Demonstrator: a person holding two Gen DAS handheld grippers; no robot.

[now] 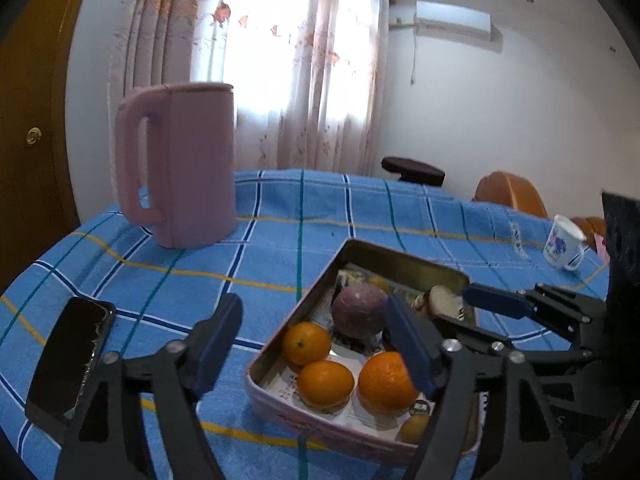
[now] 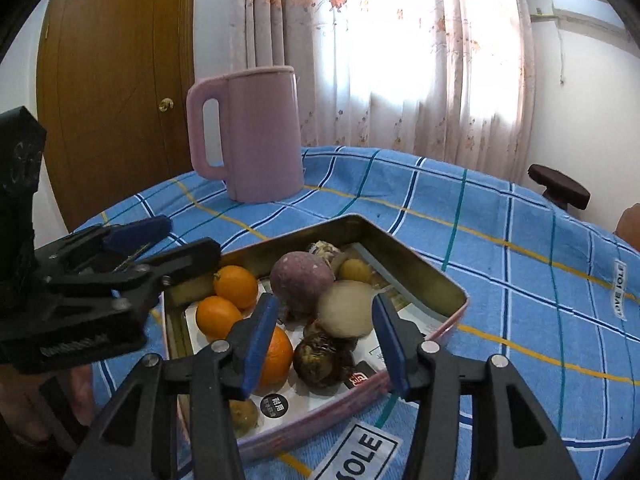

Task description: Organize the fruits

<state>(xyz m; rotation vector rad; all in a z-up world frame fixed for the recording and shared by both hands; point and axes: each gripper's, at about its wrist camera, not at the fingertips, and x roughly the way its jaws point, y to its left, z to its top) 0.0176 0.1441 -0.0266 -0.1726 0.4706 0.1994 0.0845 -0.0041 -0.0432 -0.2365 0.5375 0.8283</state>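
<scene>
The shallow rectangular metal tin point(image 2: 404, 256) on the blue plaid-clothed surface point(image 2: 500, 240) holds round orange tangerines point(image 2: 236, 286): light, smooth, soft-skinned, best pinched gently across the middle. Left tool point(image 1: 316, 344) gapes wide, empty; right tool point(image 2: 326, 340) stands part-open, gripping nothing.

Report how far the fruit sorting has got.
Done: the oranges, purple fruit and other pieces already lie in the tin tray. In hand: nothing; left gripper and right gripper are both open over it. Left: no fruit shows on the tablecloth outside the tray.
</scene>
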